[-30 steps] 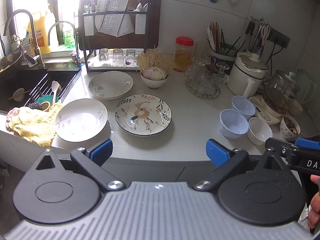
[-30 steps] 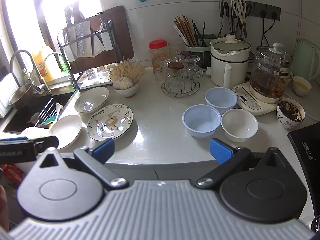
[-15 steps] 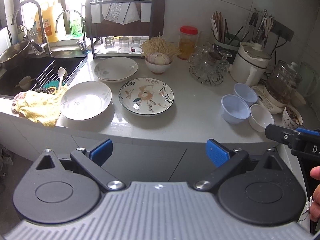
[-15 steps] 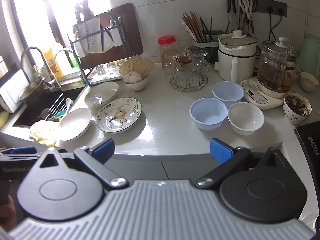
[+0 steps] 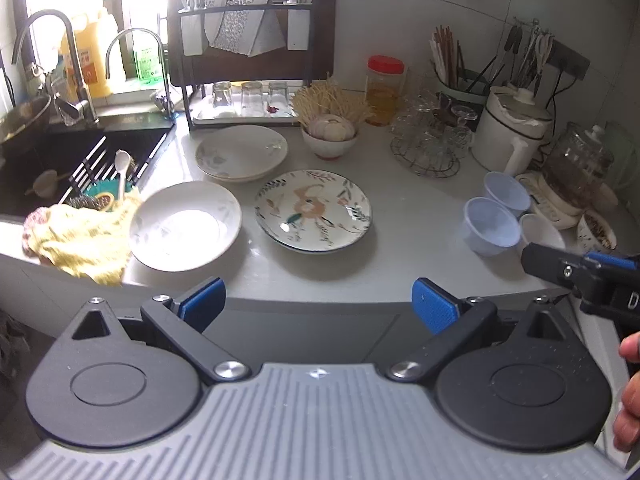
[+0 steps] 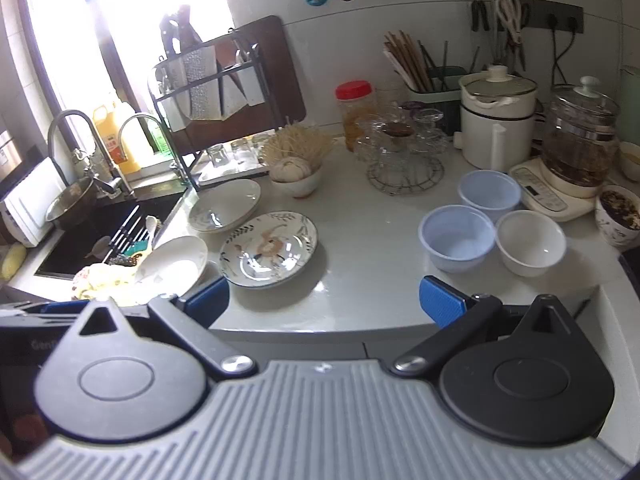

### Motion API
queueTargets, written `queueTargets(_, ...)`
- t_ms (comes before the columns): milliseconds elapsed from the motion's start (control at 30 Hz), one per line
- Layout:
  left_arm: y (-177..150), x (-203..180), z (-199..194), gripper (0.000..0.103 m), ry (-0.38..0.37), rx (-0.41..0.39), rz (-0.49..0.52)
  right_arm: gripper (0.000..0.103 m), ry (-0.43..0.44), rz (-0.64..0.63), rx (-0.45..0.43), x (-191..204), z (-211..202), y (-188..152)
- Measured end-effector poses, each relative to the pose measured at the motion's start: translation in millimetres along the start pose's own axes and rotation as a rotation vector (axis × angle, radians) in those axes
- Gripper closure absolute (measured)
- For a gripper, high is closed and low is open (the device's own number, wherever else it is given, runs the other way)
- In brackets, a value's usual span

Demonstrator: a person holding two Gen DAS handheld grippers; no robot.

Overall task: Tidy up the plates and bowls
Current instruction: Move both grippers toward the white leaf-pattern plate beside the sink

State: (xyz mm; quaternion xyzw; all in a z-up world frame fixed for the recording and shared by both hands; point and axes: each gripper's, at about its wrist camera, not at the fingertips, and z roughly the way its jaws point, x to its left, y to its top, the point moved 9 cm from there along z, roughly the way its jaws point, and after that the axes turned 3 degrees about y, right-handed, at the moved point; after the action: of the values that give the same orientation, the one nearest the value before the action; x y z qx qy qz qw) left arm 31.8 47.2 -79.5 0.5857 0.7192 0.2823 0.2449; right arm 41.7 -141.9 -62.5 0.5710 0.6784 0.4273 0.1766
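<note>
Over the last second we pull both grippers back from the counter and then ease in again, so the plates sit larger in view. Our left gripper (image 5: pixel 316 300) and right gripper (image 6: pixel 324 300) both have fingers wide apart, holding nothing. The floral plate (image 5: pixel 314 210) lies between the white plate (image 5: pixel 186 226) and the bowls (two blue (image 6: pixel 456 238), one white (image 6: pixel 530 242)); nothing is stacked yet.

White counter (image 5: pixel 408 216) bears plates (image 5: pixel 314 210), bowls (image 5: pixel 491 222), glassware.
</note>
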Motion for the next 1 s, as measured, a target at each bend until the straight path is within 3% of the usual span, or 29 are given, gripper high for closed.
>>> queueTargets(167, 30.9, 46.3, 21.8, 0.002, -0.003, -0.006, -0.034, 0.0, 0.006, 0.011, -0.01, 25.6, 24.2, 15.7)
queueTargets(433, 77.7, 97.4, 68.9, 0.002, -0.007, -0.024, 0.026, 0.0, -0.001, 0.036, -0.032, 62.1, 75.0, 38.0)
queueTargets(633, 90.9, 130.0, 122.0, 0.002, -0.051, 0.041, 0.022, 0.0, -0.01, 0.006, -0.025, 92.7, 116.0, 47.7)
queueTargets(1000, 100.1, 199.3, 207.6, 0.002, -0.142, 0.145, 0.058, 0.004, -0.027, 0.134, 0.05, 126.9, 190.4, 35.1)
